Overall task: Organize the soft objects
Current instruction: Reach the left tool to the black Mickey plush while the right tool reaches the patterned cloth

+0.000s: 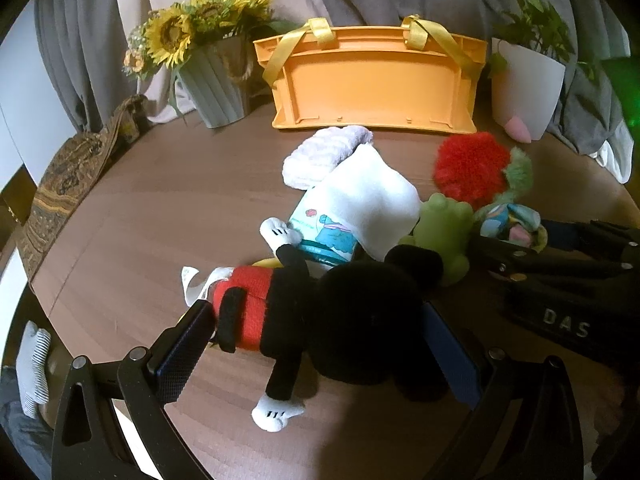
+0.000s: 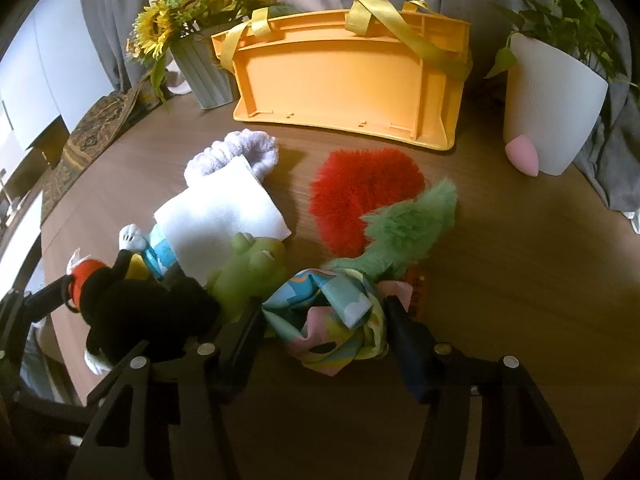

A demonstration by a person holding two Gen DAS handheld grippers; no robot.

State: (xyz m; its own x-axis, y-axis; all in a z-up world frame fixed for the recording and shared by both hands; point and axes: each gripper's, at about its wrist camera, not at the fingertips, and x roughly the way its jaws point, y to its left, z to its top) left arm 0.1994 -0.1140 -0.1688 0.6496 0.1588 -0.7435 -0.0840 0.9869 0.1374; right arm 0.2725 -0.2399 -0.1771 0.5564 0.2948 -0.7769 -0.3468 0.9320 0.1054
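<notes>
My left gripper (image 1: pixel 320 336) is shut on a black and red mouse plush (image 1: pixel 320 320), fingers on both sides of it. The plush also shows in the right wrist view (image 2: pixel 132 312). My right gripper (image 2: pixel 326 328) is shut on a crumpled pastel patterned cloth (image 2: pixel 328 316), which also shows in the left wrist view (image 1: pixel 512 224). A white folded towel (image 2: pixel 224 212), a lilac fluffy cloth (image 2: pixel 240 152), a green frog toy (image 2: pixel 248 268), a red fluffy piece (image 2: pixel 364 196) and a green fuzzy piece (image 2: pixel 408 224) lie on the table. An orange basket (image 2: pixel 340 80) with yellow handles stands at the back.
A sunflower pot (image 2: pixel 204 72) stands back left and a white plant pot (image 2: pixel 552 104) back right with a pink sponge (image 2: pixel 522 158) beside it. A patterned cloth (image 1: pixel 68 184) hangs over the round wooden table's (image 2: pixel 520 260) left edge. Grey curtains hang behind.
</notes>
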